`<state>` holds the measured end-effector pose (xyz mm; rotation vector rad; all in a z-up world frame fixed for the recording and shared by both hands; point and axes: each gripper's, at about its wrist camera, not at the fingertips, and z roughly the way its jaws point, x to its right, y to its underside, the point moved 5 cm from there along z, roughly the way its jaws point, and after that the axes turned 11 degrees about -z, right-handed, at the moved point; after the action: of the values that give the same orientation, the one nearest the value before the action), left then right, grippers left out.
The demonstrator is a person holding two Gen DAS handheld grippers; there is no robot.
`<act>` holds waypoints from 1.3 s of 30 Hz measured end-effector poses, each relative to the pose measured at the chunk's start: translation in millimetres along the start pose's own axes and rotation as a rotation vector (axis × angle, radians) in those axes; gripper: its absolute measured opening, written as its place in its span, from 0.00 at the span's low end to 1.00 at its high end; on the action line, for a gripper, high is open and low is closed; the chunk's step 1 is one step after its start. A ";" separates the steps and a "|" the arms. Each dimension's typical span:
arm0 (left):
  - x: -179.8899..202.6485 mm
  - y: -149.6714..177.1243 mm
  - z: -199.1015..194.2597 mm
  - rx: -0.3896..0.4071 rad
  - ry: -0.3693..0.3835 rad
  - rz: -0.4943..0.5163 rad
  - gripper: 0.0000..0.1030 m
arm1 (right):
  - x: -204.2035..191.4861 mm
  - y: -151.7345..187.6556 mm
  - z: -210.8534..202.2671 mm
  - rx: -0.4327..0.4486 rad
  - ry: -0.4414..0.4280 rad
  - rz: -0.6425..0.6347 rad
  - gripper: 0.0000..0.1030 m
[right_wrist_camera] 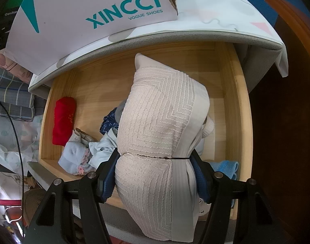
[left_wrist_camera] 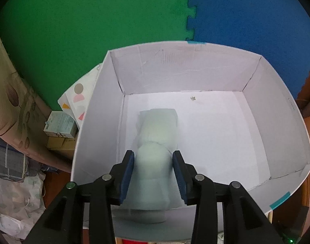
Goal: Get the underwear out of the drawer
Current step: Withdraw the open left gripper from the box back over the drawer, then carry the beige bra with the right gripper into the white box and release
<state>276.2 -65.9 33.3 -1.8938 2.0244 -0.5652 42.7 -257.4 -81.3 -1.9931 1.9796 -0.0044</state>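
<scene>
Clamping a beige lace-textured underwear bundle (right_wrist_camera: pixel 157 122), your right tool (right_wrist_camera: pixel 155 174) hangs over the wooden drawer (right_wrist_camera: pixel 234 109); your left tool (left_wrist_camera: pixel 152 172) loosely straddles pale green folded underwear (left_wrist_camera: pixel 155 142) at six o'clock in the white cardboard box (left_wrist_camera: pixel 276 122).

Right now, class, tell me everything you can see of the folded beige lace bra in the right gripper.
The folded beige lace bra is padded, with a zigzag woven pattern and a plain ribbed band along its right side. It stands upright above the open wooden drawer, pinched at its middle by the right gripper, whose blue-padded fingers press both sides. A metal hook fastener shows near its lower right edge.
</scene>
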 end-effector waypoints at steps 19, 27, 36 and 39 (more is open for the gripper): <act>-22.8 9.4 -80.3 0.102 -0.003 0.040 0.49 | -4.8 -2.3 3.6 -0.005 0.028 -0.010 0.60; -50.6 55.2 -101.3 0.115 -0.030 0.012 0.49 | -7.5 -2.4 -1.7 0.027 0.040 -0.016 0.60; -71.1 123.5 -77.5 0.086 -0.062 -0.049 0.49 | 3.8 -5.3 -23.5 0.118 0.044 0.032 0.59; -78.9 144.8 -62.4 0.062 -0.057 -0.104 0.49 | 2.5 -6.1 -35.3 0.137 0.060 0.007 0.59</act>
<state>125.8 24.1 14.3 -1.9637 1.8603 -0.5860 40.5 -268.0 -47.1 -1.9206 1.9659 -0.1945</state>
